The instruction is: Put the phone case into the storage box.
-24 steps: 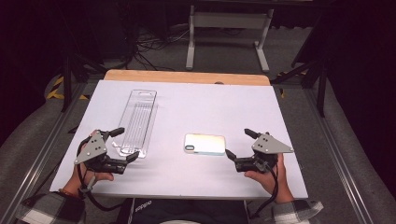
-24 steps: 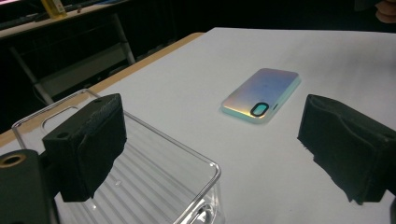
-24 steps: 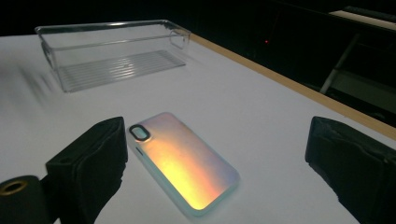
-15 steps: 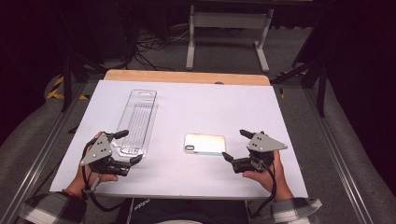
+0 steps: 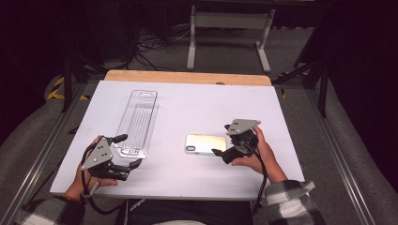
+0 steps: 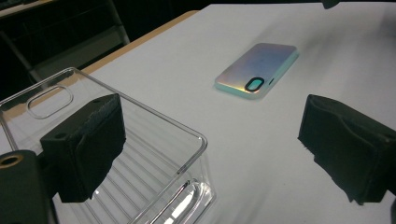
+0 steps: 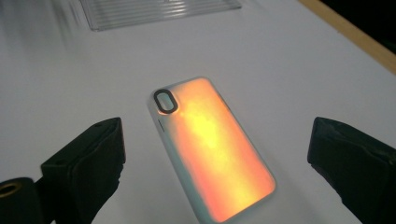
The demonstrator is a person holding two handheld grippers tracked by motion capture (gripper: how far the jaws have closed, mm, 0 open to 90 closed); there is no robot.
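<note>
Two open tools frame the approach step: the right tool (image 5: 224,141) gapes just beside the phone case (image 5: 205,143) at centre frame, needing closure on it, while the left tool (image 5: 127,153) flanks the clear tray (image 5: 137,121) on the desk (image 5: 197,98).

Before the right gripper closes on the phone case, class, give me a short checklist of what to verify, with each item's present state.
1. Right gripper jaws open: ok.
2. Phone case lying flat between the jaws, untouched: ok.
3. Left gripper jaws open, holding nothing: ok.
4. Clear plastic package apart from the phone case: ok.
5. One left jaw over the package's near end, touching or not: cannot tell.
6. White table bare around the phone case: ok.
</note>
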